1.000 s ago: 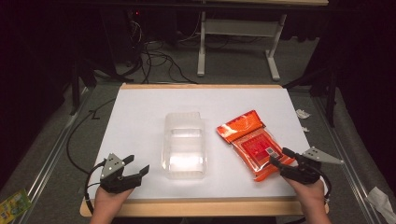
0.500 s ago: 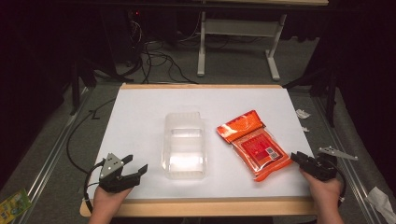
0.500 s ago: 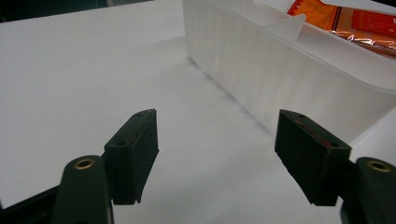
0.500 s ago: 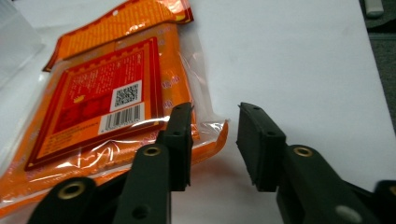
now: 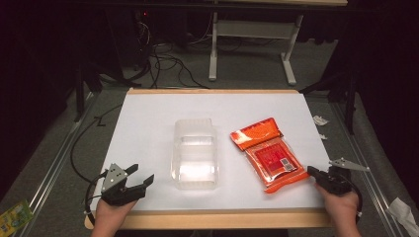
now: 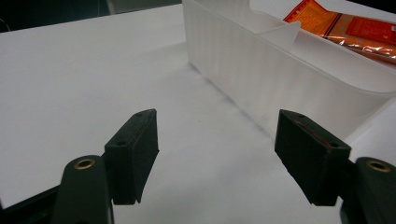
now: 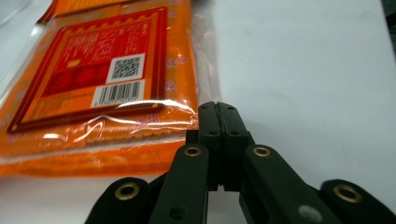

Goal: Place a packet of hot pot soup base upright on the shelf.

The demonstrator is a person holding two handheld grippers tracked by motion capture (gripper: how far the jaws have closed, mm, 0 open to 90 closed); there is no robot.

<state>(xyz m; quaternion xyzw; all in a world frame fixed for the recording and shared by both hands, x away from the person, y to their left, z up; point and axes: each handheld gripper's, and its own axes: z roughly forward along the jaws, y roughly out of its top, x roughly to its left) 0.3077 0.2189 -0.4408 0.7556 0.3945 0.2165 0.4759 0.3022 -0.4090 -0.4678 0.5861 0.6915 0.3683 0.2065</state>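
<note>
A clear plastic container (image 5: 195,153) stands in the middle of the white table (image 5: 148,113). Right of it lies a flat orange and red packet (image 5: 267,153). My left gripper (image 5: 143,173) rests near the front left edge, open and holding nothing. In the left gripper view its jaws (image 6: 217,140) point at bare table, with the container (image 6: 280,70) to their right and the packet (image 6: 355,28) beyond. My right gripper (image 5: 311,169) lies just right of the packet's near corner. Its jaws (image 7: 218,109) have just been closing and now meet with nothing between them, beside the packet's (image 7: 102,70) clear edge.
The table's wooden front edge (image 5: 222,217) runs just behind both hands. Cables (image 5: 163,59) and a white desk frame (image 5: 247,44) are on the floor beyond the table. Paper scraps (image 5: 402,210) lie on the floor at right, a green packet (image 5: 12,217) at lower left.
My right gripper has shut its jaws and drawn slightly right, off the packet's near corner. The left gripper, container and packet stay where they were.
</note>
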